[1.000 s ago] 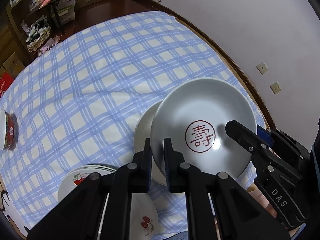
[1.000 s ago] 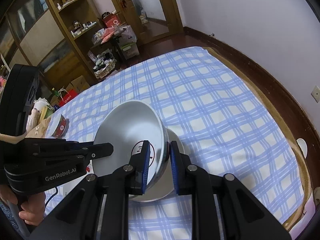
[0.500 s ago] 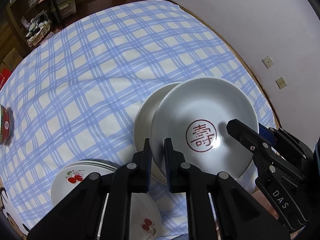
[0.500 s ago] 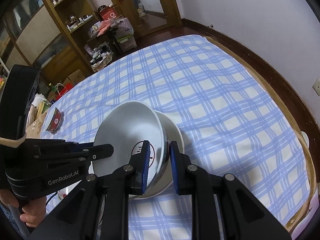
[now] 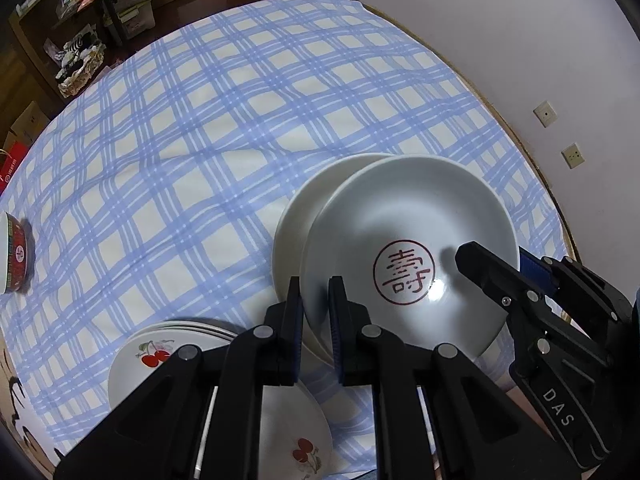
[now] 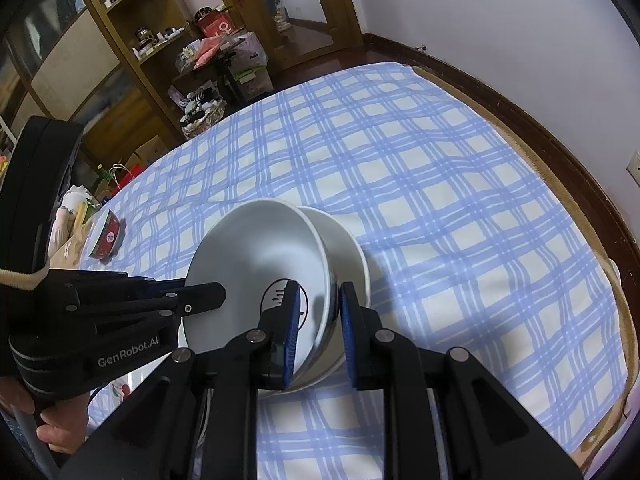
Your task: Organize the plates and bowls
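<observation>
I note both tongs, left (image 5: pixel 314 312) and right (image 6: pixel 320 320), clamp the upper bowl's (image 5: pixel 408 264) rim; uneven release could chip the lower bowl (image 5: pixel 296 224).

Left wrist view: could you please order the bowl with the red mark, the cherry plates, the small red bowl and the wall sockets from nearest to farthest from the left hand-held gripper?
1. Bowl with the red mark, pinched in the left hand-held gripper.
2. Cherry plates, lower left.
3. Small red bowl, far left edge.
4. Wall sockets, upper right on the wall.
</observation>
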Available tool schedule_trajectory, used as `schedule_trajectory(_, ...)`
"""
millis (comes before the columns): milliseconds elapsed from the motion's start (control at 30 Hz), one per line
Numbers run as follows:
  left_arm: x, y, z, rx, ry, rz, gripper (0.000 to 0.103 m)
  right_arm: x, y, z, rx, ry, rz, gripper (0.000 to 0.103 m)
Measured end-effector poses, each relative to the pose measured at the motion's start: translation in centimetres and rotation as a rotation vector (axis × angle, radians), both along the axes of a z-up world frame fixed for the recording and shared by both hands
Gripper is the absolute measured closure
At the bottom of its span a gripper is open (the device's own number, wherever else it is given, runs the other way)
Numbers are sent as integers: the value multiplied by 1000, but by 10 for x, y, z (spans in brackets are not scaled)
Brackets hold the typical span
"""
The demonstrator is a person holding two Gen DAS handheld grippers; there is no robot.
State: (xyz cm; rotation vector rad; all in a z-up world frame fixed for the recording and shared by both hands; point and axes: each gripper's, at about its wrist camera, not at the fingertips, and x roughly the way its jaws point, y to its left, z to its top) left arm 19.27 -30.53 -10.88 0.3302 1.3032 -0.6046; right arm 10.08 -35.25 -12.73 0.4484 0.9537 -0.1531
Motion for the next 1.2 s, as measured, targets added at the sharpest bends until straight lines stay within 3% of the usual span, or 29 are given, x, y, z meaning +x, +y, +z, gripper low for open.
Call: schedule_trajectory(1200, -1, -18, -12, 115, -61, -44, 88, 1, -5, -12, 6, 14, -11, 82)
